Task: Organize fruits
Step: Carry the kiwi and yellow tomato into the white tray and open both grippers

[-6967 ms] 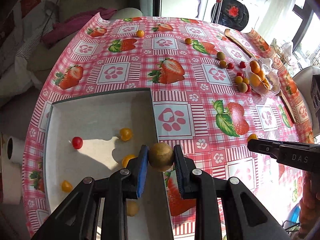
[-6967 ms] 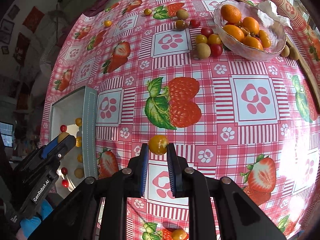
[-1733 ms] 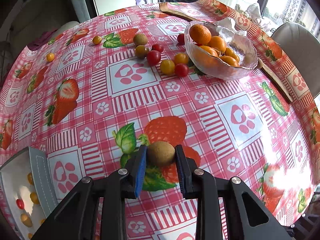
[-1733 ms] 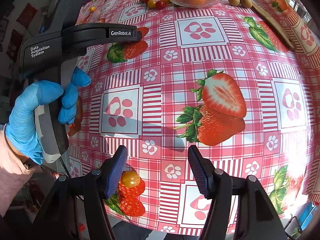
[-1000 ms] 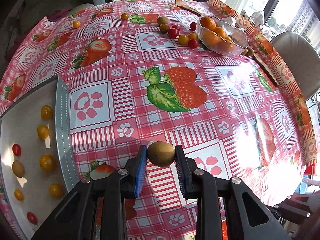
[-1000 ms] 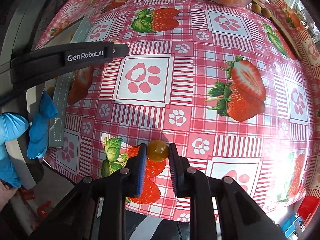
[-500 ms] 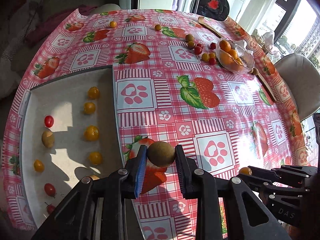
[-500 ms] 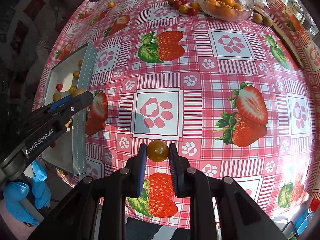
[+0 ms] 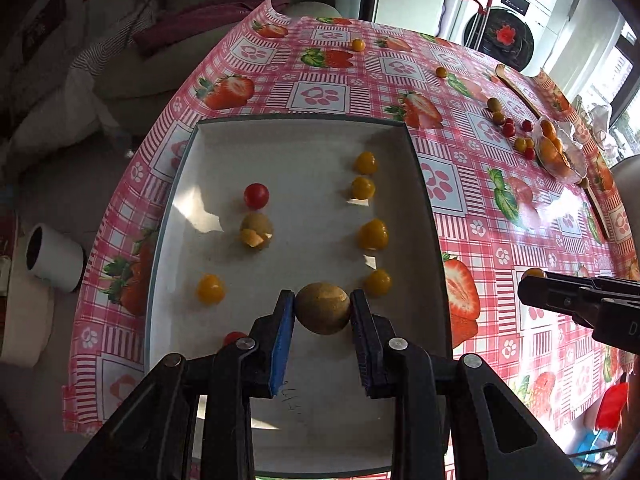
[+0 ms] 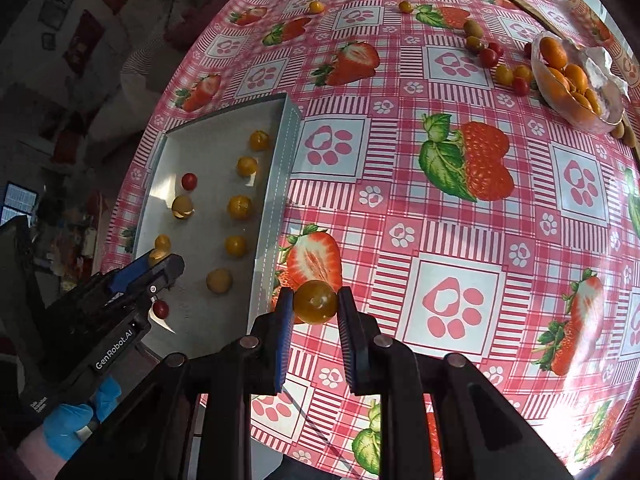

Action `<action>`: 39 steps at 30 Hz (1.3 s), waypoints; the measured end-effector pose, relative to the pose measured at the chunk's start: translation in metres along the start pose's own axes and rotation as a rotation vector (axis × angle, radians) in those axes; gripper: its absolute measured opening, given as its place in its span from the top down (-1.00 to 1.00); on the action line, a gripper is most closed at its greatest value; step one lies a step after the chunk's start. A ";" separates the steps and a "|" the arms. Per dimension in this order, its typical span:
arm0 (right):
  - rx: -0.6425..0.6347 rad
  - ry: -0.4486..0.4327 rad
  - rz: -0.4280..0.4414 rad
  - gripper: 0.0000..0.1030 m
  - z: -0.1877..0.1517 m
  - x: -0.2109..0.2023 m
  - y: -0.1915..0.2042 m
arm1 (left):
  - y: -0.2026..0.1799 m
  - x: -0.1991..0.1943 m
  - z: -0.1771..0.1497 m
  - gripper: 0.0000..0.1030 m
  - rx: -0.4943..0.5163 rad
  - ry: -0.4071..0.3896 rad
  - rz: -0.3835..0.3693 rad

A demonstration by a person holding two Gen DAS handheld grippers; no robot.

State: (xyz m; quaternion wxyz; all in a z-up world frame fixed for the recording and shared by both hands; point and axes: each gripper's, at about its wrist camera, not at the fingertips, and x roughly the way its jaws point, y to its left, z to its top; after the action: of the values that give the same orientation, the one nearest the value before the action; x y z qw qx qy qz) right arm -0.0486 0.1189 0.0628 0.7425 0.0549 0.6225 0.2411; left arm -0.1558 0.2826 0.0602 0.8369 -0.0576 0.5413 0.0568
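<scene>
Left wrist view: left gripper (image 9: 322,314) clamped on a brown kiwi (image 9: 323,308), blue pads pressed to both sides, held above the near part of the white tray (image 9: 304,136). Ahead and left of the claw, inside the tray: a red cherry tomato (image 9: 256,195), a second brown fruit (image 9: 256,229), a yellow tomato (image 9: 210,289). Ahead and right: a column of four yellow tomatoes, nearest one (image 9: 378,282) just beside the right finger. Far ahead to the right, on the strawberry tablecloth (image 9: 480,200): a glass bowl (image 9: 560,156) of oranges with loose small fruits beside it. Off to the right: right gripper (image 9: 532,280), tips narrowed on something yellow-orange.

Right wrist view: right gripper (image 10: 315,304) closed on a yellow tomato (image 10: 315,301), over the tablecloth (image 10: 440,240), just right of the tray's (image 10: 276,184) side wall. Tray ahead and left of the claw, fruits scattered inside. Left gripper (image 10: 160,266) low at the left, over the tray, held by a blue-gloved hand (image 10: 80,416). Bowl (image 10: 576,76) far ahead, upper right.
</scene>
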 end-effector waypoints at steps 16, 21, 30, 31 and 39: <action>-0.085 0.063 0.025 0.54 0.082 0.080 0.073 | 0.019 0.046 0.011 0.42 -0.006 0.052 0.047; -0.094 0.101 -0.009 0.54 0.087 0.100 0.074 | 0.019 0.051 0.010 0.42 -0.009 0.068 0.046; -0.105 0.128 -0.040 0.53 0.093 0.117 0.075 | 0.017 0.054 0.012 0.42 0.004 0.068 0.056; -0.112 0.127 -0.044 0.53 0.094 0.117 0.076 | 0.016 0.053 0.012 0.42 0.005 0.065 0.059; -0.097 0.131 -0.012 0.23 0.094 0.107 0.074 | 0.014 0.050 0.011 -0.23 0.013 0.080 0.103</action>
State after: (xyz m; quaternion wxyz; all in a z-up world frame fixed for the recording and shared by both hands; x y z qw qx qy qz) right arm 0.0305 0.2499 0.0156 0.7033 -0.0010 0.6578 0.2696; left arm -0.1275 0.2999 0.0184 0.8110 -0.0267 0.5768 0.0939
